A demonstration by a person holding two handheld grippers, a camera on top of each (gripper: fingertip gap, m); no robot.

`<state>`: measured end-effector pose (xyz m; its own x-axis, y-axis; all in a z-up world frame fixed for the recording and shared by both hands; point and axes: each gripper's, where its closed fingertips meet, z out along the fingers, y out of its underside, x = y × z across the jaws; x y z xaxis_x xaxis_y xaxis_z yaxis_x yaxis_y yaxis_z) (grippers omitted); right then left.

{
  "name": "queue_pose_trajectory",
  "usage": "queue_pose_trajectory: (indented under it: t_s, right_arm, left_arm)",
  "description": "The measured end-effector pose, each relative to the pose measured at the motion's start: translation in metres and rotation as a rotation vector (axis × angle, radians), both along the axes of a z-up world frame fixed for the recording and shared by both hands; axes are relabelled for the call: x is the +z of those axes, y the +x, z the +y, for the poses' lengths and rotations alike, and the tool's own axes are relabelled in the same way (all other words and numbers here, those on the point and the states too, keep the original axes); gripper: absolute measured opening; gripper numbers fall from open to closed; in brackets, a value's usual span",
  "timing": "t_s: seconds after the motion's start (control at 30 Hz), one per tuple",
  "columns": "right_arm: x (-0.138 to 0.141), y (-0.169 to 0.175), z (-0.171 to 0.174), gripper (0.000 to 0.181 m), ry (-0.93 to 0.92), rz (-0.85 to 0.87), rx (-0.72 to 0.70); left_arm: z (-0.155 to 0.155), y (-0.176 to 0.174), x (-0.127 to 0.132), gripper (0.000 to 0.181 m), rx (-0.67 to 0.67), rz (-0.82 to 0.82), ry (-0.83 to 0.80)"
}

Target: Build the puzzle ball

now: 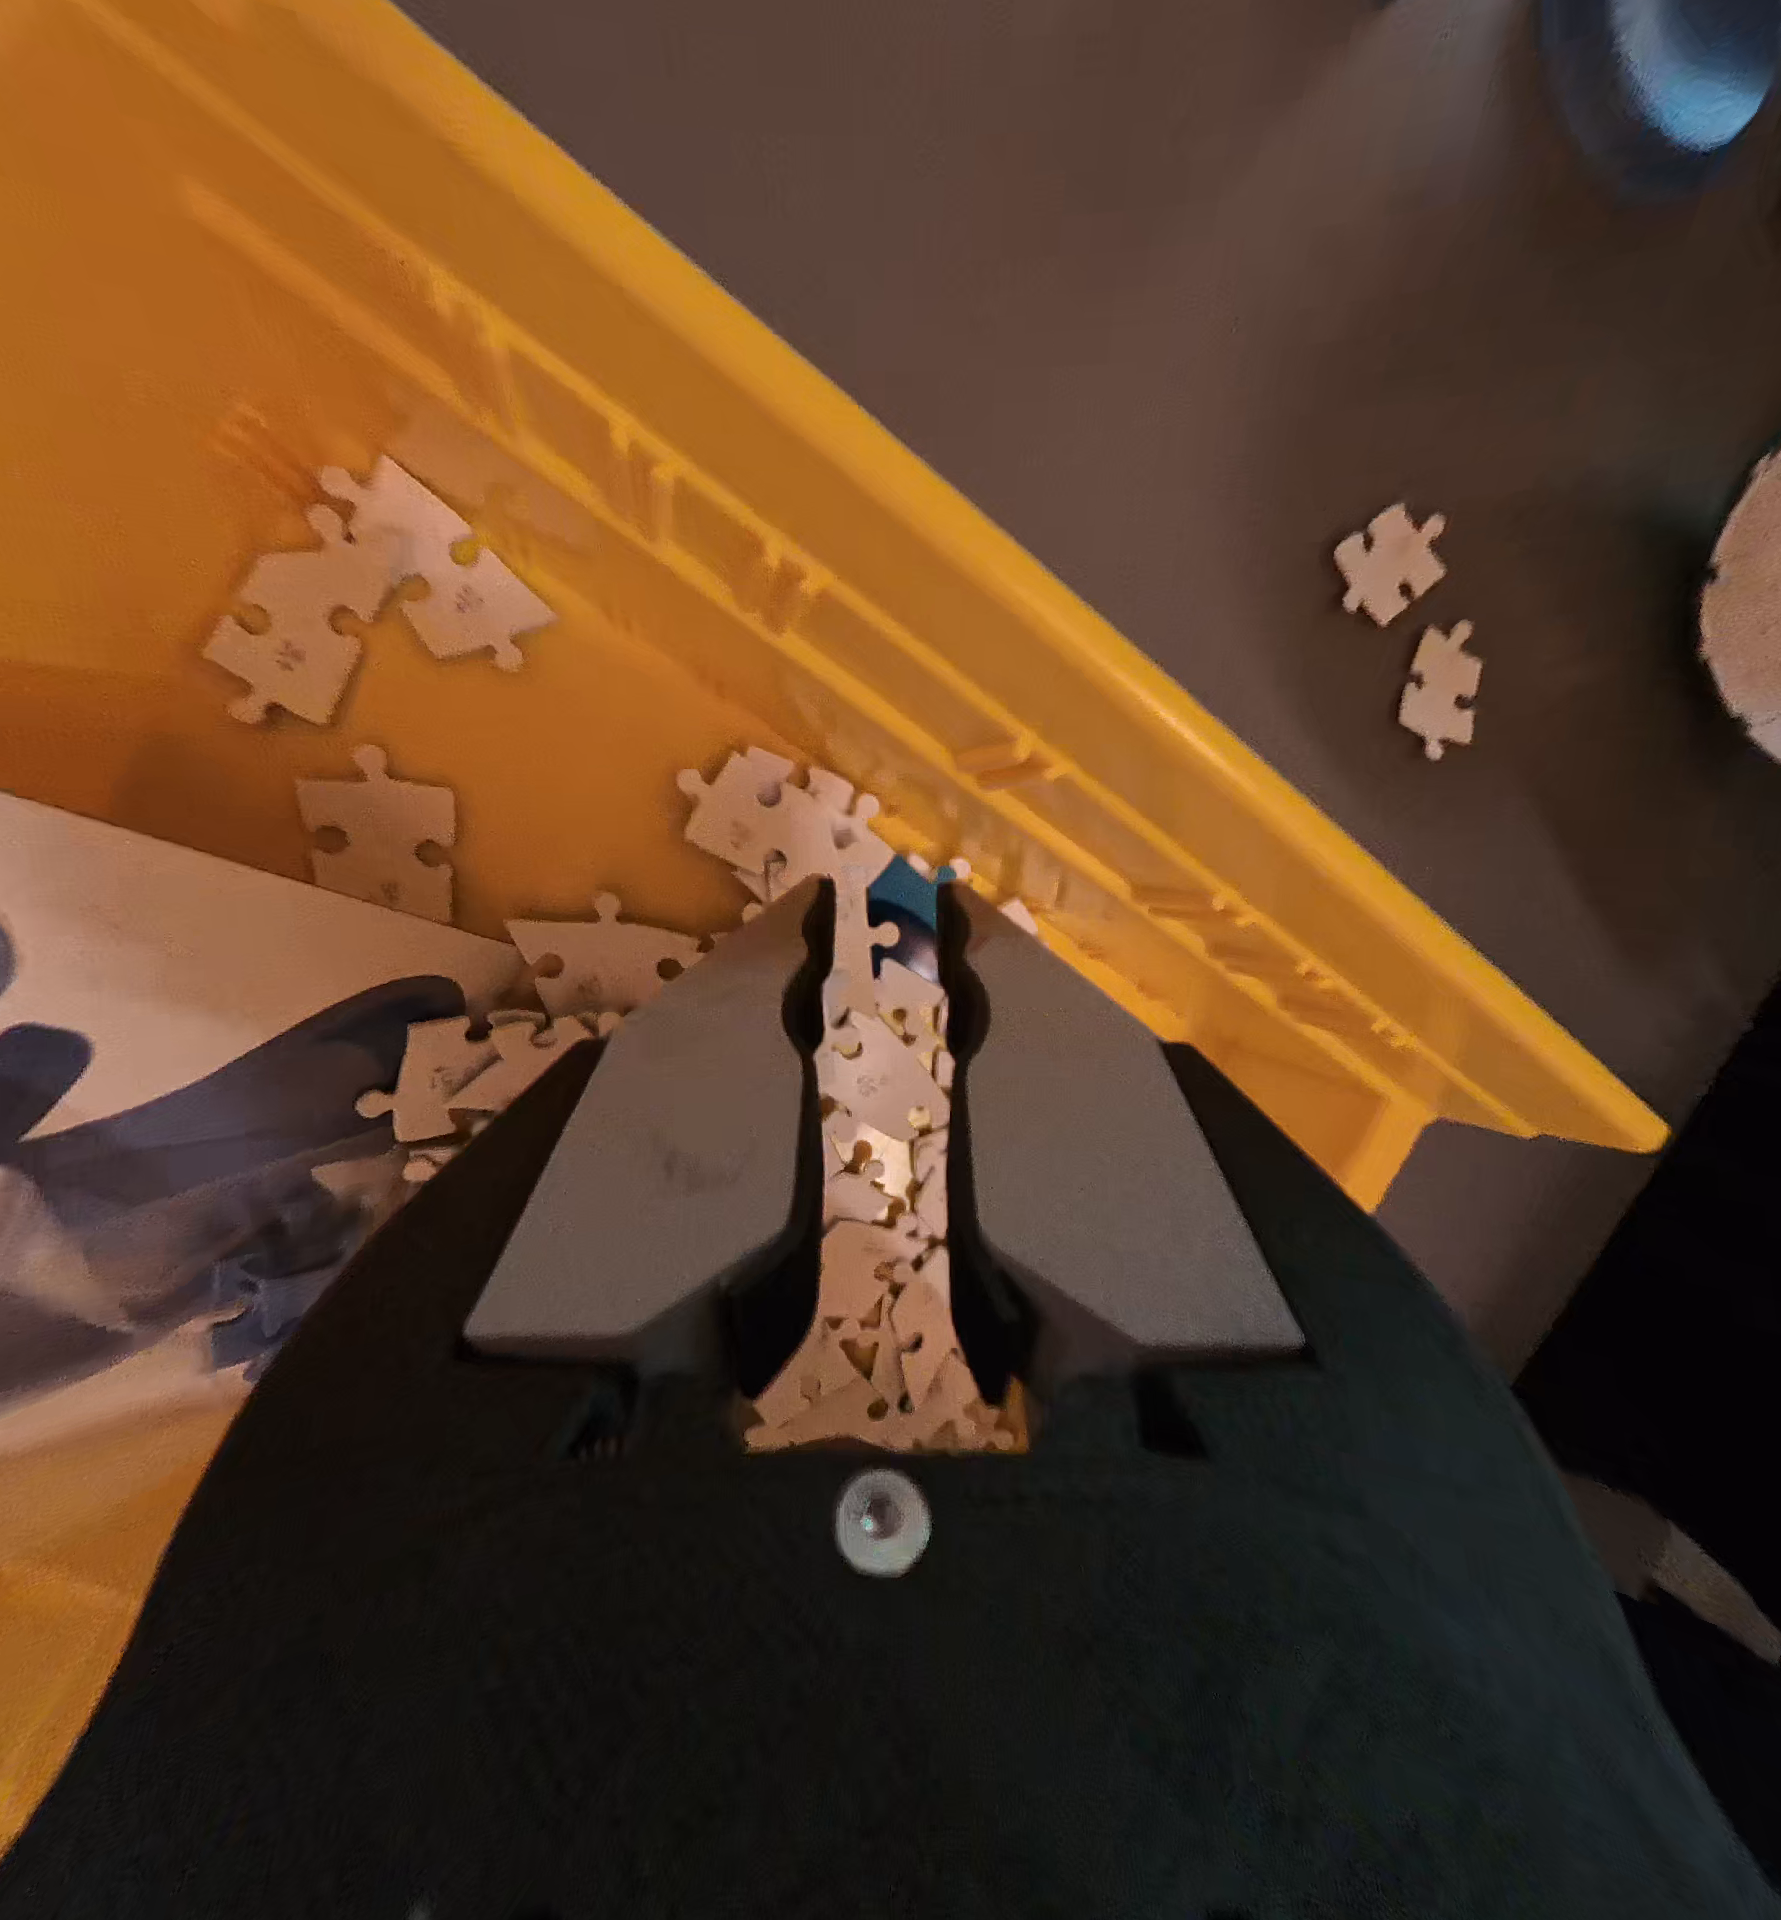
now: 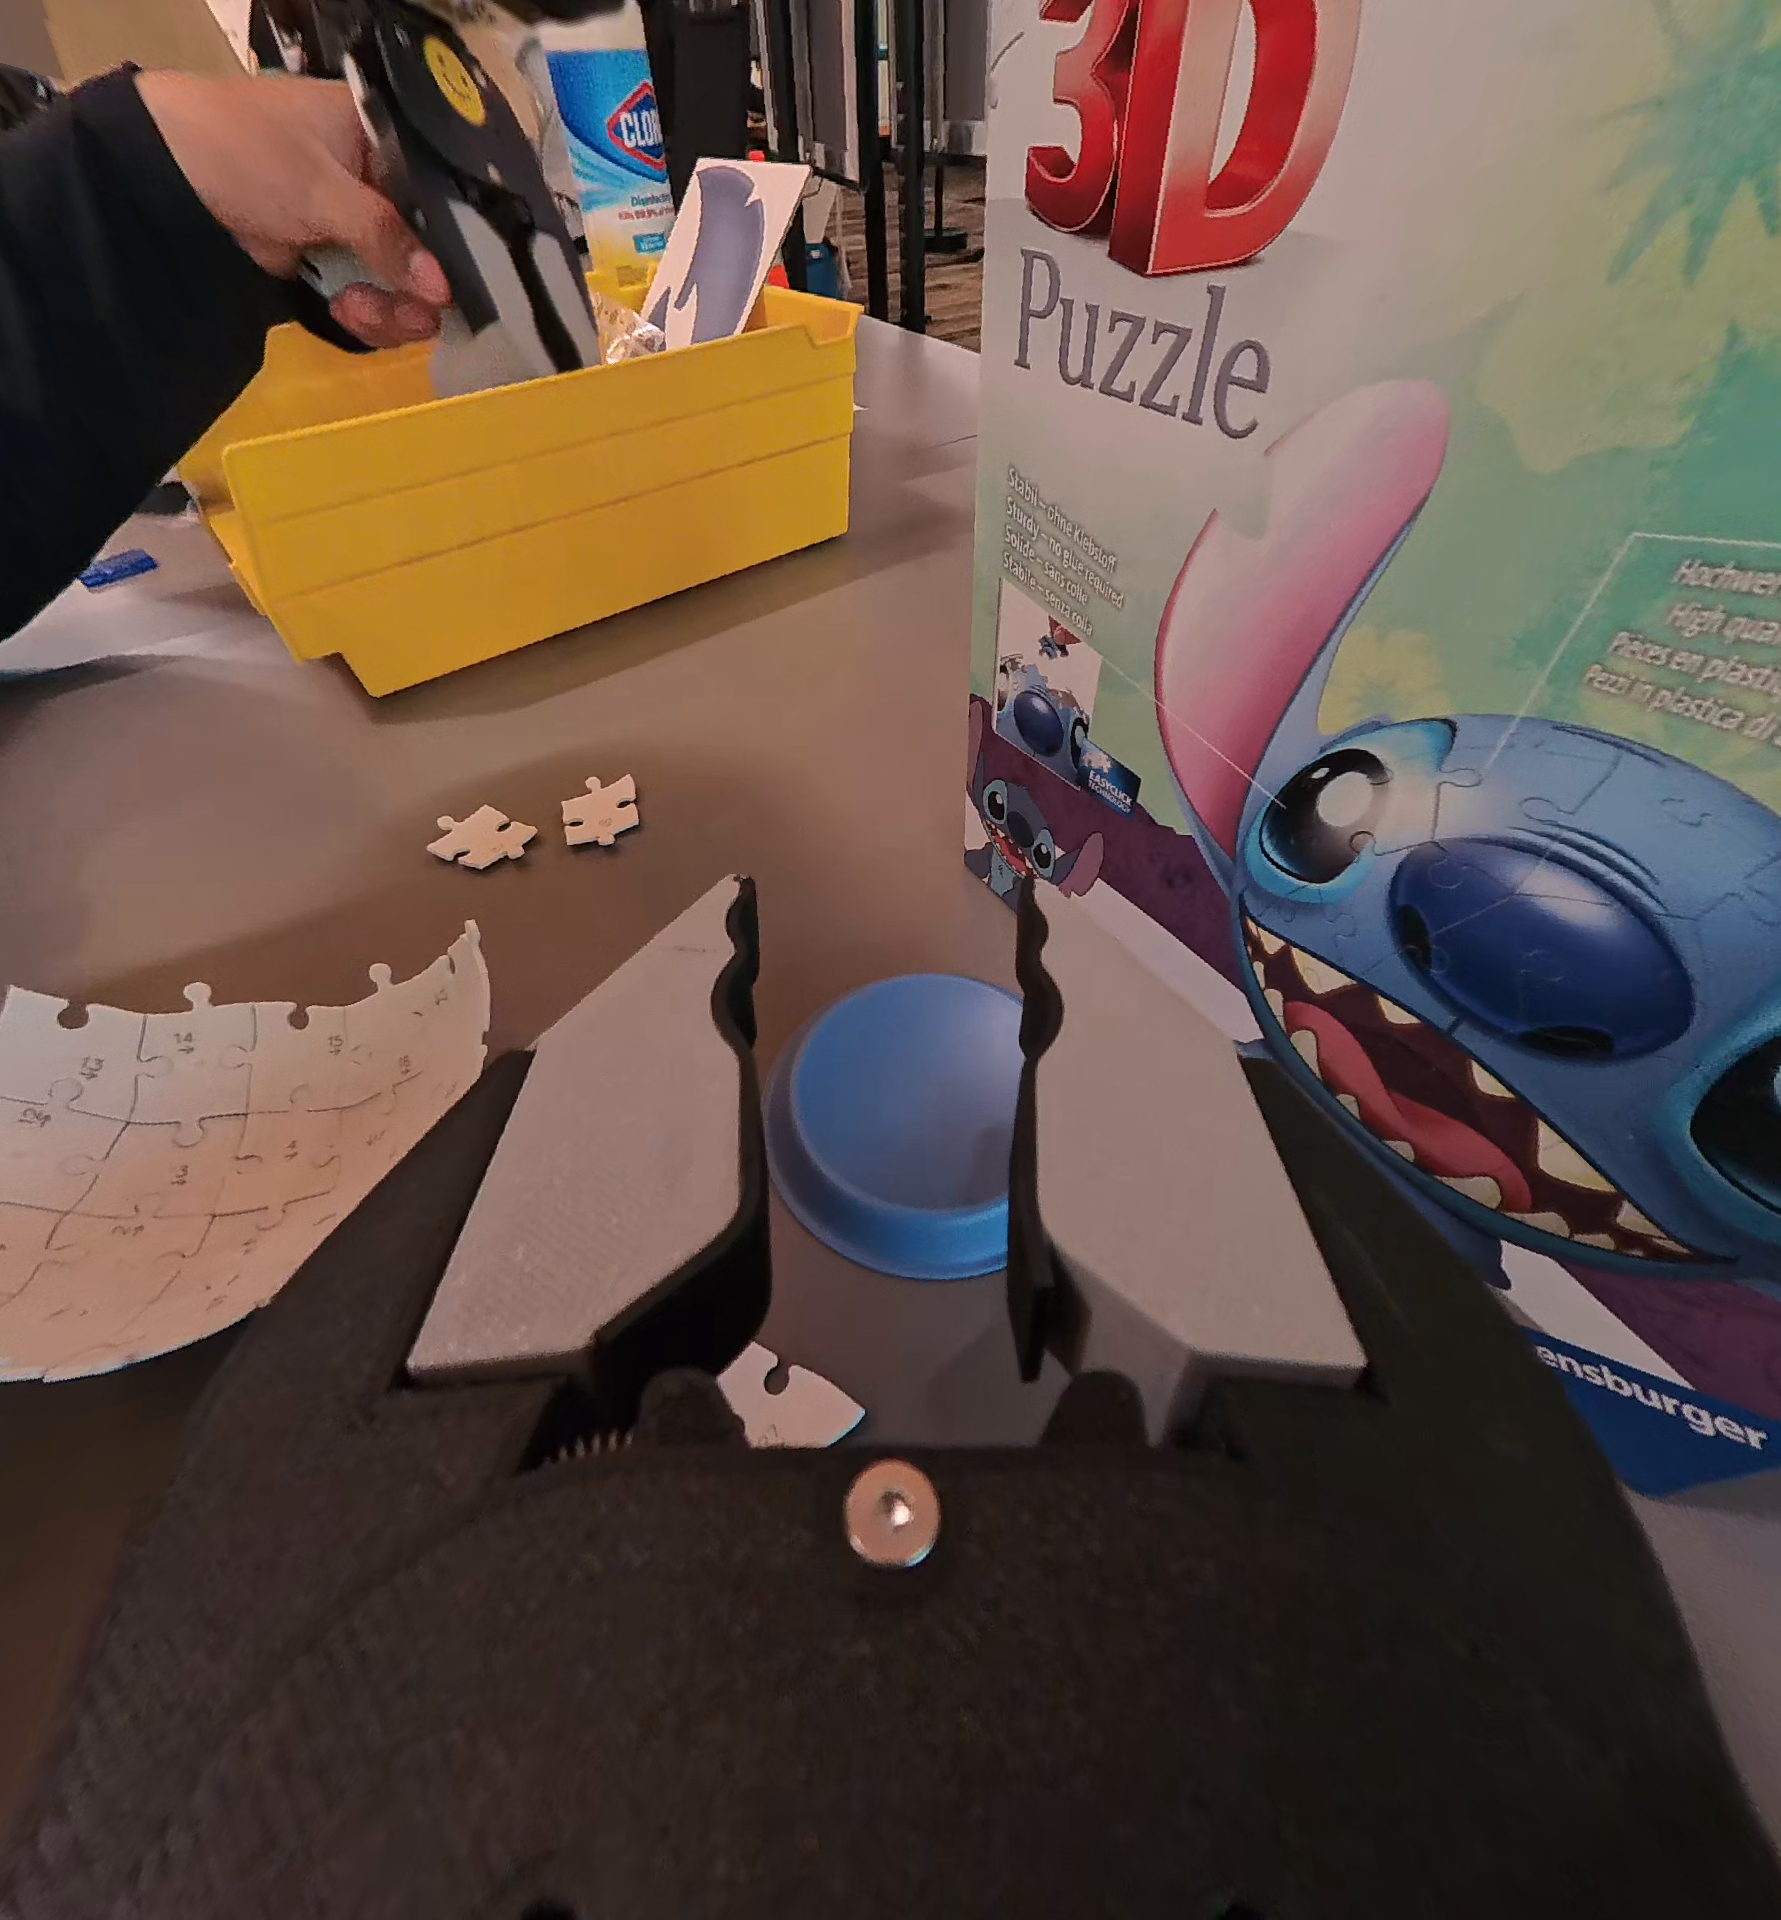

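1. I use the yellow bin (image 2: 543, 520) as my landmark. It is smooth plastic with long ridges on its side.
2. My left gripper (image 1: 881, 894) reaches down into the bin, over a heap of pale puzzle pieces (image 1: 881, 1195) with knobs and holes. Its jaws stand a little apart, and I cannot tell if they pinch the thin piece standing between the tips.
3. Only my left view shows that heap. It also shows a glossy printed sheet (image 1: 138, 1039) lying inside the bin, left of the heap.
4. On the table in front of the bin lie two loose pieces (image 2: 538, 826).
5. Nearer than those, left of my right gripper (image 2: 886, 904), sits the curved, joined part of the puzzle ball (image 2: 169, 1153), white and bumpy-edged.
6. My right gripper's jaws are wide apart and hold nothing. Between them I see a round blue stand (image 2: 896, 1122).
7. Right of the bin stands the tall cardboard puzzle box (image 2: 1385, 623), seen only in my right view.
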<state>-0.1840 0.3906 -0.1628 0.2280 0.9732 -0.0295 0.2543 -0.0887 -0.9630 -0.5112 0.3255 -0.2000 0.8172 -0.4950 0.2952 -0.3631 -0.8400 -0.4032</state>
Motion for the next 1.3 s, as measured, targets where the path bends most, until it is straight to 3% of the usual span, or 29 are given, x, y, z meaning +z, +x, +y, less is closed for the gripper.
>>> queue_pose_trajectory:
  t_s: [0.1,0.2,0.3,0.47,0.63,0.77,0.9,1.07,1.1,1.3]
  right_arm:
    - [-0.001,0.0,0.0,0.046,-0.001,-0.001,0.0]
    - [-0.001,0.0,0.001,0.046,-0.004,-0.002,-0.001]
    - [-0.002,0.0,0.002,0.046,-0.006,-0.002,-0.004]
    - [-0.004,-0.001,0.002,0.046,-0.009,-0.01,-0.004]
    - [-0.003,-0.001,0.002,0.046,-0.011,-0.006,-0.002]
    - [-0.004,-0.001,0.002,0.046,-0.013,-0.007,0.001]
    - [-0.002,-0.001,0.002,0.045,-0.016,0.005,0.002]
    - [-0.003,-0.002,0.0,0.046,-0.013,-0.002,0.005]
    - [-0.003,-0.002,-0.001,0.045,-0.008,-0.003,0.003]
    - [0.0,0.0,0.0,0.045,-0.005,0.008,-0.004]
  left_arm:
    - [0.008,-0.002,0.01,0.017,0.048,-0.03,0.04]
    - [0.01,-0.005,0.003,0.017,0.058,0.005,0.031]
    - [0.006,0.006,-0.009,0.014,0.034,-0.023,-0.039]
    - [0.02,-0.003,-0.039,0.0,0.07,0.104,-0.054]
    - [0.024,-0.016,-0.027,0.008,0.117,0.126,-0.012]
    - [-0.014,0.006,-0.001,0.006,-0.065,-0.006,-0.042]
    - [-0.055,-0.005,-0.021,0.007,-0.249,0.203,-0.093]
    - [-0.065,0.006,-0.041,0.025,-0.351,0.272,-0.166]
    - [-0.062,0.005,-0.043,0.019,-0.369,0.308,-0.15]
    - [-0.062,0.014,-0.043,0.03,-0.457,0.339,-0.084]
